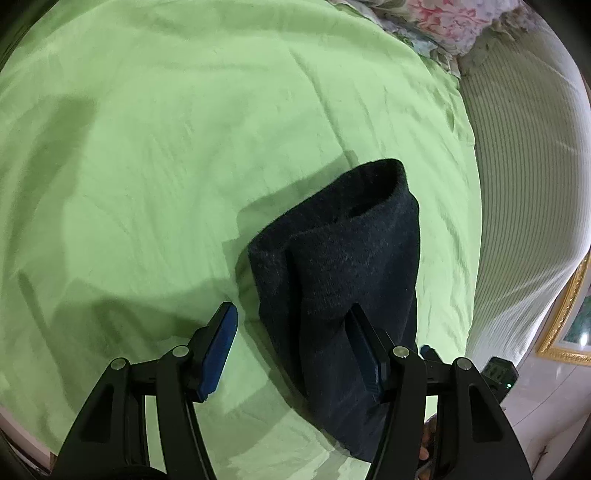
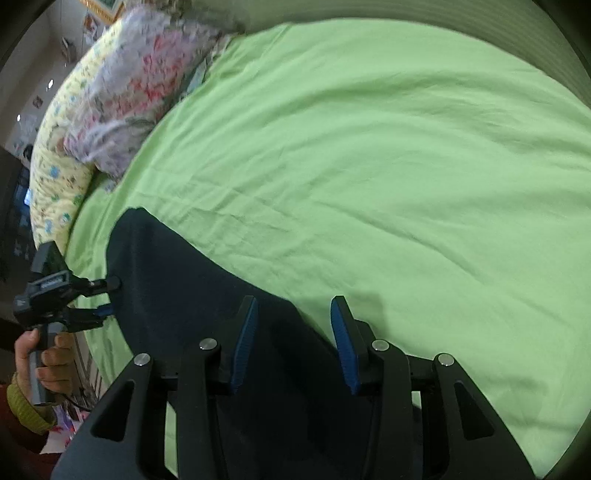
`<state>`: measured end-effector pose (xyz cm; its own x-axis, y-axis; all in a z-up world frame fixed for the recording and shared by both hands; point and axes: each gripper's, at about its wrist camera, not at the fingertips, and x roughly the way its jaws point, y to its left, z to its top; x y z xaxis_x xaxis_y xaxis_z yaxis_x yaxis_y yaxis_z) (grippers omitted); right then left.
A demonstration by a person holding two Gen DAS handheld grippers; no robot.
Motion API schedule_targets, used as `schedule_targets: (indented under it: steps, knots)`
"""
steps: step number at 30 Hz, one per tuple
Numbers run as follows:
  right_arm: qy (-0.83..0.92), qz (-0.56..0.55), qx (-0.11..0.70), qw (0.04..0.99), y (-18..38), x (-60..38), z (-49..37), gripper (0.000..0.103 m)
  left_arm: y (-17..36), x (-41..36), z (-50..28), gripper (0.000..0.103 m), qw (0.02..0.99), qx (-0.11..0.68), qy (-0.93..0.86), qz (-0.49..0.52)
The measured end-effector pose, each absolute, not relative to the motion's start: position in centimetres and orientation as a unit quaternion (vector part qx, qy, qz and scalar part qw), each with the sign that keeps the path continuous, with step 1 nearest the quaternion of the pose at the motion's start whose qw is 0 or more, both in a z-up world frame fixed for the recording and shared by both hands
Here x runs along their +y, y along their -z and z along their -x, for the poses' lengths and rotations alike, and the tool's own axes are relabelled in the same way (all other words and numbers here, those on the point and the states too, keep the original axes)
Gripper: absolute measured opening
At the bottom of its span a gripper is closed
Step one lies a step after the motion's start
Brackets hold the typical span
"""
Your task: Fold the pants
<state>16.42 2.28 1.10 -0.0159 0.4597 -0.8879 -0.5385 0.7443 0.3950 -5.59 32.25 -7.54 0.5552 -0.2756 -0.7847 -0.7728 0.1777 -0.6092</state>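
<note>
The dark navy pants (image 1: 343, 258) lie folded into a narrow bundle on the green sheet (image 1: 166, 147), with a thick rounded fold at the far end. My left gripper (image 1: 291, 332) hovers open over their near part; one blue pad is above the sheet and the other above the cloth, neither pressing. In the right wrist view the pants (image 2: 177, 295) stretch from the lower middle to the left. My right gripper (image 2: 295, 332) stands open just above them, holding nothing. The left gripper (image 2: 110, 297) sits at the pants' left edge, held by a hand (image 2: 48, 354).
Floral pillows (image 2: 129, 92) (image 1: 443, 18) lie at one end of the bed. A ribbed pale cover (image 1: 524, 166) borders the green sheet. Beyond the bed edge there is a gold picture frame (image 1: 565, 332) above a pale floor. The green sheet (image 2: 369, 166) stretches wide past the pants.
</note>
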Motion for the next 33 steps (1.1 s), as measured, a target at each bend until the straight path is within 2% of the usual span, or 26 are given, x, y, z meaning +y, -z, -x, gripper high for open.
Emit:
schedule_targets:
  steps: [6, 8, 12, 14, 15, 18, 21, 27, 30, 33]
  knots:
    - [-0.363, 0.073, 0.639, 0.675, 1.4, 5.0, -16.3, 0.038, 7.8, 32.6, 5.0, 0.060, 0.639, 0.425, -0.201, 0.608]
    - [-0.372, 0.069, 0.639, 0.669, 1.4, 5.0, -16.3, 0.026, 7.7, 32.5, 4.7, 0.060, 0.645, 0.427, -0.202, 0.601]
    - [-0.389, 0.095, 0.635, 0.661, 1.1, 5.3, -15.7, 0.015, 7.5, 32.4, 3.9, 0.059, 0.658, 0.431, -0.203, 0.583]
    - [-0.402, 0.100, 0.632, 0.655, 0.6, 4.8, -15.5, 0.012, 7.3, 32.3, 3.5, 0.050, 0.669, 0.433, -0.202, 0.570]
    - [-0.409, 0.106, 0.628, 0.653, 0.2, 4.9, -15.3, 0.012, 7.2, 32.3, 3.4, 0.047, 0.673, 0.435, -0.201, 0.564]
    - [-0.425, 0.124, 0.614, 0.654, -1.0, 4.5, -14.5, 0.011, 7.0, 32.3, 3.4, 0.027, 0.691, 0.424, -0.179, 0.557]
    - [-0.429, 0.127, 0.600, 0.664, -2.5, 4.1, -14.7, 0.011, 5.8, 32.2, 4.1, 0.018, 0.718, 0.391, -0.149, 0.557]
    - [-0.411, 0.128, 0.580, 0.692, -3.4, 4.8, -15.3, 0.010, -0.4, 30.2, 6.8, 0.017, 0.806, 0.299, -0.063, 0.507]
    - [-0.404, 0.125, 0.576, 0.700, -2.8, 5.4, -15.4, 0.010, -1.8, 28.9, 7.7, 0.017, 0.829, 0.300, -0.042, 0.470]
    - [-0.396, 0.144, 0.570, 0.706, -2.2, 7.0, -15.2, 0.009, -0.8, 28.8, 8.2, 0.017, 0.829, 0.319, -0.054, 0.456]
